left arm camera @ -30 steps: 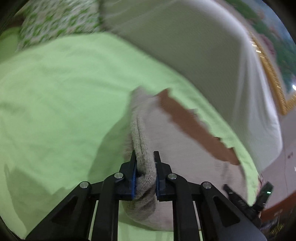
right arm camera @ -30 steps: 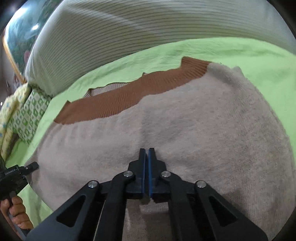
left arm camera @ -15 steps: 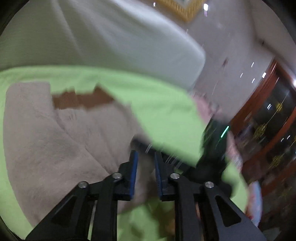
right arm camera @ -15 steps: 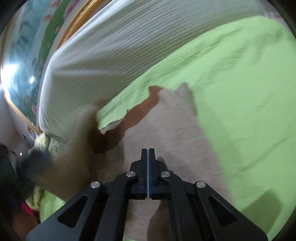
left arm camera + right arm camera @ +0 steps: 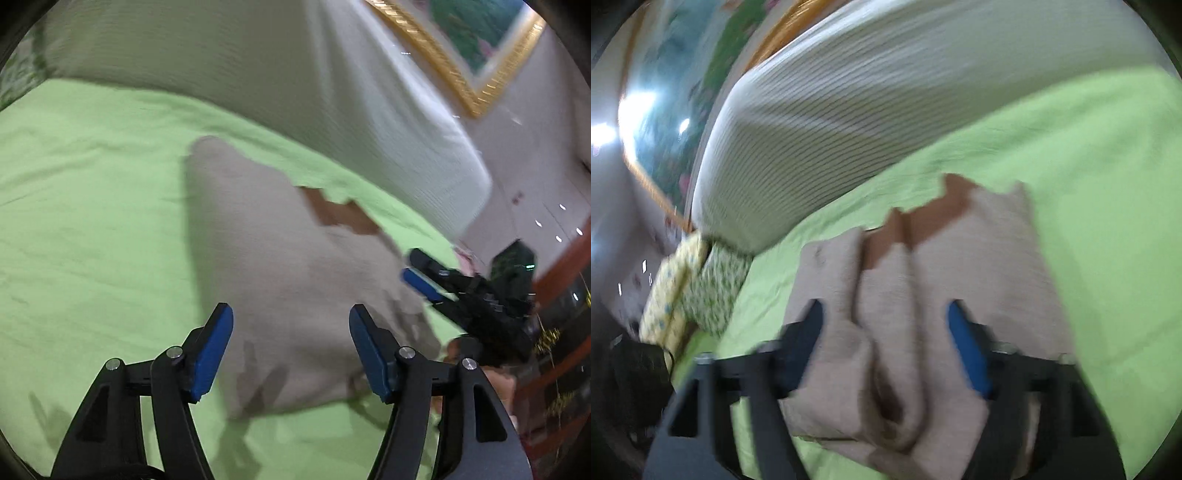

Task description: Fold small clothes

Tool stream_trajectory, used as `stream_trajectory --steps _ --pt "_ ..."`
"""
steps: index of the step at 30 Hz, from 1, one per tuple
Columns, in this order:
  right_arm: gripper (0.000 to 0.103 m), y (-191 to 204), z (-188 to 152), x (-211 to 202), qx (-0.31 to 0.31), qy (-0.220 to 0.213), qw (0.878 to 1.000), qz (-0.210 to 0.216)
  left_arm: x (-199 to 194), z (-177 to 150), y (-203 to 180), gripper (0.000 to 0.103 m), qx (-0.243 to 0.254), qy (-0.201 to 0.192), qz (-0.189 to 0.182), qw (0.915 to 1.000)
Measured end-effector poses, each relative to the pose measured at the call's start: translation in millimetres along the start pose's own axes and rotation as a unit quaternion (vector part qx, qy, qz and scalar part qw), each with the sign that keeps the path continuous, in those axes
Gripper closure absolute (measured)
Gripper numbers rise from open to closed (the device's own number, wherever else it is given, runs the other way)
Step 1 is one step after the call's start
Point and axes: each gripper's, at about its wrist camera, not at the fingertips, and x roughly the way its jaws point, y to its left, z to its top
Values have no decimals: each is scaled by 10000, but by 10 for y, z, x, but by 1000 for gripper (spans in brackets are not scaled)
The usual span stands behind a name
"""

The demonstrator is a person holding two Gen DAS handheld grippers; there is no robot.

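A beige knitted garment (image 5: 280, 266) with a brown ribbed edge (image 5: 340, 214) lies folded on the green sheet (image 5: 92, 192). My left gripper (image 5: 291, 332) is open and empty above its near edge. My right gripper (image 5: 886, 332) is open, its fingers either side of the garment's folded layers (image 5: 897, 295), which bunch up between them. The right gripper also shows in the left wrist view (image 5: 424, 280) at the garment's right edge, held by a hand. Both views are motion-blurred.
A large white ribbed cushion (image 5: 258, 66) runs along the back of the sheet, also in the right wrist view (image 5: 868, 103). Patterned pillows (image 5: 690, 284) lie at the left. A gold-framed picture (image 5: 461, 55) hangs on the wall; dark wooden furniture (image 5: 561, 332) stands at right.
Both grippers have opened. The left let go of the garment's edge it held a second ago. The garment now lies folded over, narrower, with layers stacked.
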Motion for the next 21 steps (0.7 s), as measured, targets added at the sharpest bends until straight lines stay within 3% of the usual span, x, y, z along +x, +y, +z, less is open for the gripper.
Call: stream_trajectory --steps 3,5,8,12,14,16,17,18,21 --pt "28 101 162 317 -213 471 9984 -224 105 118 261 37 -270 55 227 9994" --pt "28 135 211 416 -383 559 9964 -509 175 176 383 37 -388 133 368 9985" --pt "32 384 272 560 -927 796 9924 -163 206 249 539 37 -545 78 337 9979" --pt "49 499 253 827 -1063 1224 9867 -130 360 321 594 37 -633 160 292 9974" --pt "52 477 216 941 -991 1399 9852 -91 438 332 574 37 -664 271 218 9972" --pt "62 427 143 1054 -800 1626 9834 32 535 353 542 35 -688 324 201 9969" --pt "72 421 108 1078 -763 1678 9828 91 579 358 522 35 -667 353 191 9970" --pt "85 419 84 1069 -789 1668 9828 57 616 367 494 34 -645 365 176 9971" --pt "90 414 139 794 -766 1226 9895 76 684 407 389 31 -534 446 117 9975"
